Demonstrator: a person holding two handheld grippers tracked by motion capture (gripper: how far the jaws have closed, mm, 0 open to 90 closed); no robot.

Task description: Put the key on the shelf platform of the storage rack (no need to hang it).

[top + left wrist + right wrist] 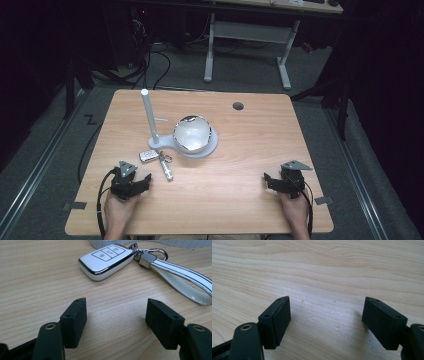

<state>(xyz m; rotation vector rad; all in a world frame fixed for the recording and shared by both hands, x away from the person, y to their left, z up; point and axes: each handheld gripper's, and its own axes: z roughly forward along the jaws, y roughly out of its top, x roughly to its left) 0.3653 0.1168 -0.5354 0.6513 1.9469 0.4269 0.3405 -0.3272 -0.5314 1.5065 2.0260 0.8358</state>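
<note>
Key fob (106, 260) is faced by the left tool (116, 318), jaws wide and empty, just short of it on the counter (240, 170). Right tool (325, 321) is held equally wide, empty, well apart. Fob could be pushed away by a low approach, or its strap (182, 277) snagged.
</note>
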